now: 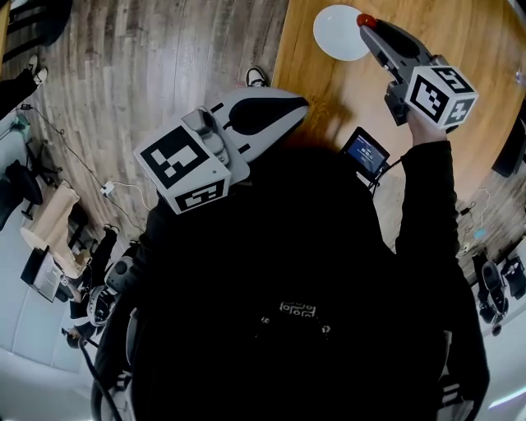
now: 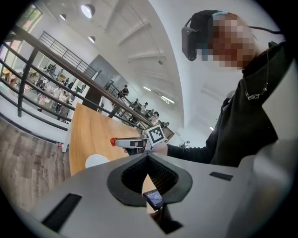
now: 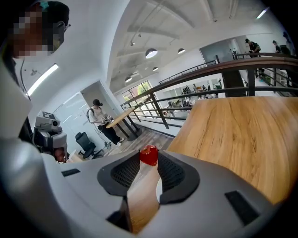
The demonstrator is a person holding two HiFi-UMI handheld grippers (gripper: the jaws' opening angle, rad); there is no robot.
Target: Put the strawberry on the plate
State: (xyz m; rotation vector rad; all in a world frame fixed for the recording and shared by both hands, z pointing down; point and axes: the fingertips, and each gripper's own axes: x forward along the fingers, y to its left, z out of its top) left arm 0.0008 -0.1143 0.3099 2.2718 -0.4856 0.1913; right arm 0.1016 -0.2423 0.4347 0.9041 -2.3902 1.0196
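Pinching the strawberry (image 3: 149,155), right gripper (image 1: 369,26) should shift toward 9 o'clock over plate (image 1: 335,34) centre, lower, then release

Black sweatshirt (image 1: 288,271), long sleeve (image 1: 427,189) — grey left gripper (image 1: 302,104), right gripper (image 1: 367,26), black-and-white marker cubes (image 1: 185,168)

The table (image 1: 460,49) lies ahead and to your right, with the floor (image 1: 148,74) to its left. The plate (image 1: 339,32) lies on the table, far from you and near the table's left edge. Your right gripper (image 1: 367,23) reaches over the plate's right rim, with the strawberry (image 1: 365,19) between its jaw tips, raised above the plate. Your left gripper (image 1: 300,105) is to the left and nearer you, its tips at the table's left edge, well apart from the plate. A small screen (image 1: 366,153) sits between the two grippers, nearer you than the plate. A shoe (image 1: 256,76) is on the floor just left of the table's edge
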